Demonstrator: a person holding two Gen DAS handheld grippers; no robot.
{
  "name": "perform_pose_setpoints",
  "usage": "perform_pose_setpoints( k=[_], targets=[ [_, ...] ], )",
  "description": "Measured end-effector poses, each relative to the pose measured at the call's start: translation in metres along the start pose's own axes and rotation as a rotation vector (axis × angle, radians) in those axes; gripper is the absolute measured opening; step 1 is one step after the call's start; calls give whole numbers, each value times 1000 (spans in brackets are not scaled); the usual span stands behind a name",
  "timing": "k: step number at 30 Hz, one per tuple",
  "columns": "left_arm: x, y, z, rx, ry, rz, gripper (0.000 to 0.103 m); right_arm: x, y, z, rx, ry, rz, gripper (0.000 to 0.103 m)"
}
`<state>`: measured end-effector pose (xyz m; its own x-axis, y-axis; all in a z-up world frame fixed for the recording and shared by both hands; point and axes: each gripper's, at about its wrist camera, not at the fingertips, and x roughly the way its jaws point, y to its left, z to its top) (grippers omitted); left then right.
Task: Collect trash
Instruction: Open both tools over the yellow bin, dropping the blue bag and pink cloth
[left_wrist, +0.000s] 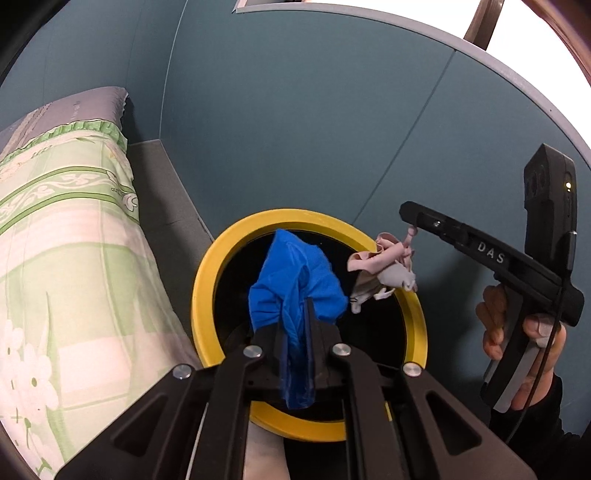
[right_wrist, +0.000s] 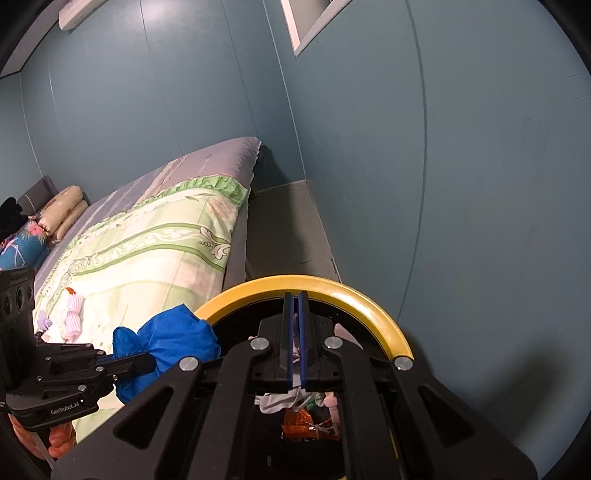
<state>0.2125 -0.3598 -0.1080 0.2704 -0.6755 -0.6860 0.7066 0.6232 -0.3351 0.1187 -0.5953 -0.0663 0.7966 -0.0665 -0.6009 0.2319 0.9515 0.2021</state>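
We hold both grippers over a round bin with a yellow rim and a black interior, standing on the floor between the bed and the teal wall. Our left gripper has its pads pressed tight on a crumpled blue glove, which bulges up above the fingertips and hangs right over the bin's mouth; from the right wrist view the same glove sits just outside the rim, on the bed side. Our right gripper has its blue pads drawn nearly together with a thin strip of pale material pinched between them — in the left wrist view that gripper dangles a wad of pinkish-white tissue over the bin's far rim. Below the right gripper, inside the bin, we see white scraps and an orange wrapper. The bed carries a green-and-white floral quilt, and on it — well apart from the bin — lie a small pink-and-white bundle and a little purple scrap. Folded pillows sit at the far head of the bed.
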Motion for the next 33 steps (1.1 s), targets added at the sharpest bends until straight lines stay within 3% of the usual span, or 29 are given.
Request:
perform_pose_setpoints(
  k=[2, 9, 13, 25, 27, 33],
  targets=[
    [0, 0, -1, -7, 2, -12, 7, 1, 3, 0, -4, 4, 9, 2],
    [-6, 4, -1, -27, -24, -1, 50, 9, 0, 5, 19, 17, -4, 2],
    [-15, 12, 0, -51, -40, -1, 61, 9, 0, 5, 29, 23, -16, 2],
    [-89, 57, 5, -110, -166, 62, 61, -17, 33, 16, -18, -28, 8, 2],
    [-110, 67, 4, -119, -195, 90, 61, -26, 47, 19, -45, -48, 29, 2],
    [-196, 110, -10, -161, -296, 232, 75, -49, 101, 26, -126, -105, 114, 3]
  ],
)
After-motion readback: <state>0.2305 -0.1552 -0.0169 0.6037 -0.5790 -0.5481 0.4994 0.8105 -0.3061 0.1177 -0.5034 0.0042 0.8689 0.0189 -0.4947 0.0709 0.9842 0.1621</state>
